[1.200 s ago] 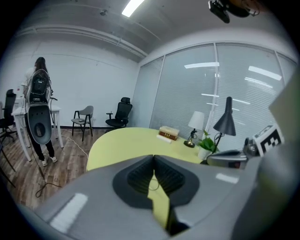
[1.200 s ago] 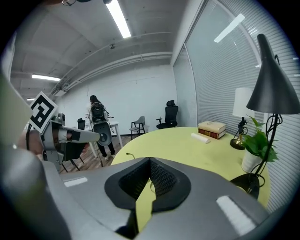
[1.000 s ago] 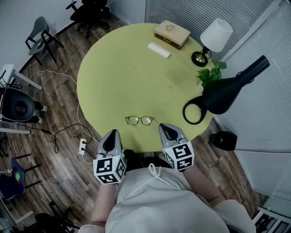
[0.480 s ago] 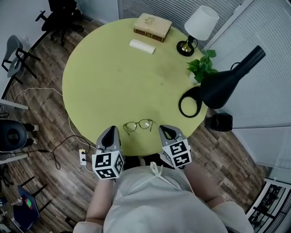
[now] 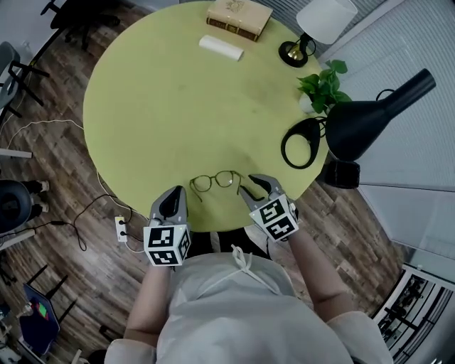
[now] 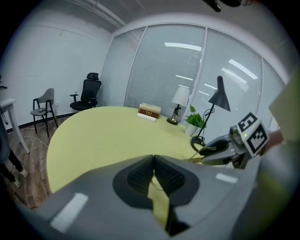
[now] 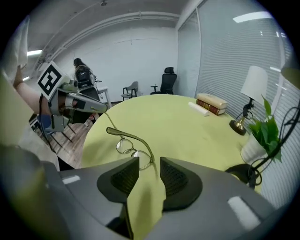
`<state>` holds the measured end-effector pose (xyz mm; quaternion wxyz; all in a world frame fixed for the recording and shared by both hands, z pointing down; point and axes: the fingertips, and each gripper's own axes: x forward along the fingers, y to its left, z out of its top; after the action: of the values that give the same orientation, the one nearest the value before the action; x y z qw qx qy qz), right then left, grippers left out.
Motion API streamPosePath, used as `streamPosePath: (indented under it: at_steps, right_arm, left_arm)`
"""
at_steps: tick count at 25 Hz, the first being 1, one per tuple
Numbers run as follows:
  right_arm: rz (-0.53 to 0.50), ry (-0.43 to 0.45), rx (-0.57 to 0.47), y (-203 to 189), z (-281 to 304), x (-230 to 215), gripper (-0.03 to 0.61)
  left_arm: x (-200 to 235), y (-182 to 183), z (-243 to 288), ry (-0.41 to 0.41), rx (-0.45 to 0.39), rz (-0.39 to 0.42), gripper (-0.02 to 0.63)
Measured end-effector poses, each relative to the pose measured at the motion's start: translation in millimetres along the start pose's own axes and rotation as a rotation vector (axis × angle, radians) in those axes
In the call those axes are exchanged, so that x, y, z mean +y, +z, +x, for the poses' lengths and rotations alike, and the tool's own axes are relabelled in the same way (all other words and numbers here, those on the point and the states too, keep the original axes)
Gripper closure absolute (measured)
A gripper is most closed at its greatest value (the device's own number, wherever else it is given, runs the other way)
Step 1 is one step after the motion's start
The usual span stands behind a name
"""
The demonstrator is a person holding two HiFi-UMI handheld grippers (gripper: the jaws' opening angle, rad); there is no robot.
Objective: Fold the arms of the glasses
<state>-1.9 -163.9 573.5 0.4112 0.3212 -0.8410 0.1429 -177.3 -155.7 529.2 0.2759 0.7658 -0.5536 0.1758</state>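
Thin gold-rimmed glasses (image 5: 215, 181) lie with arms unfolded near the front edge of the round yellow-green table (image 5: 163, 99). My right gripper (image 5: 254, 186) is at their right end. Its jaws are opening and stand apart. In the right gripper view the glasses (image 7: 127, 144) lie just past the right gripper (image 7: 150, 161), one arm's end in front of the gap, no pad pressing on it. My left gripper (image 5: 175, 192) hovers at the table edge, left of the glasses. The left gripper (image 6: 153, 157) is shut, with nothing seen gripped. The right gripper (image 6: 208, 151) shows there too.
At the far side lie a book (image 5: 239, 15) and a white case (image 5: 220, 47). A white-shaded lamp (image 5: 323, 15), a potted plant (image 5: 323, 84) and a black desk lamp (image 5: 373, 124) with a ring base (image 5: 302, 142) stand at the right. Cables and a power strip (image 5: 119, 227) lie on the floor.
Both grippers have come down toward the glasses. The right gripper's jaws, closed before, now stand apart at the glasses' right end. The left stays shut.
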Motion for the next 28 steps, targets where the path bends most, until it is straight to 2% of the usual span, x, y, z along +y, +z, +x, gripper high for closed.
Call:
streamPosePath:
  at_steps: [5, 9, 16, 23, 28]
  right_arm:
    - [-0.233, 0.056, 0.078, 1.9, 11.0, 3.7, 0.433]
    - [-0.307, 0.088, 0.086, 10.8, 16.6, 5.7, 0.437]
    - [-0.479, 0.101, 0.106, 15.8, 18.9, 6.9, 0.546]
    - [-0.563, 0.121, 0.126, 10.4, 15.7, 12.5, 0.561]
    - [-0.56, 0.129, 0.131, 6.6, 13.8, 14.4, 0.563]
  left_arm:
    - [0.0, -13.8, 6.3, 0.006, 0.03, -0.005, 0.607]
    - [3.2, -20.9, 6.6, 0.015, 0.044, -0.015, 0.607]
    - [3.8, -26.2, 10.1, 0.022, 0.064, -0.008, 0.607]
    - [6.1, -29.5, 11.1, 0.037, 0.072, -0.008, 0.607]
    - [8.1, -20.9, 14.3, 0.045, 0.046, -0.027, 0.607]
